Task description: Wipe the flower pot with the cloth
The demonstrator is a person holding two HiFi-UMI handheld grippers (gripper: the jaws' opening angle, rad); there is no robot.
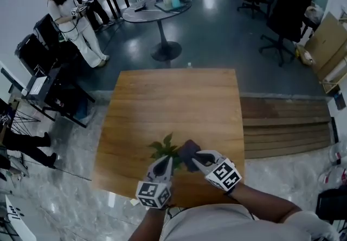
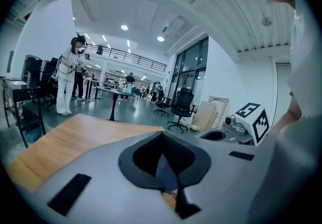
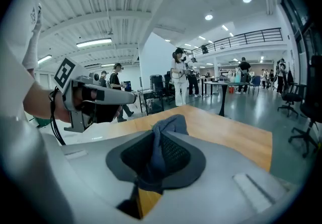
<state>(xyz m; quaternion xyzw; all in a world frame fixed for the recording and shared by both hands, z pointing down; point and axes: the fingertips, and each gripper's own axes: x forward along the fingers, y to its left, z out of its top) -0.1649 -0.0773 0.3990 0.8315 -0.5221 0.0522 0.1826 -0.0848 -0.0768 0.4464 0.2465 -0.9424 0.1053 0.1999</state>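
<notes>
I'm clenching the cloth point(image 3: 168, 130) in my right gripper point(image 1: 195, 157) beside the plant point(image 1: 165, 148) at the bench's point(image 1: 173, 99) near edge; my left gripper's point(image 1: 165, 163) jaws are pressing together, empty.

- My head camera sits high over the wooden table point(image 1: 173, 110) and faces steeply down. My left gripper point(image 1: 162, 165) and right gripper point(image 1: 196, 158) show near its bottom edge.
- My left gripper's camera rides close behind its jaws, low over the tabletop, facing out into the room.
- My right gripper's camera sits equally close and low.
- All three views share the tabletop, the round table point(image 1: 157, 12) and the person in white point(image 1: 70, 20). Each gripper view catches the other gripper.
</notes>
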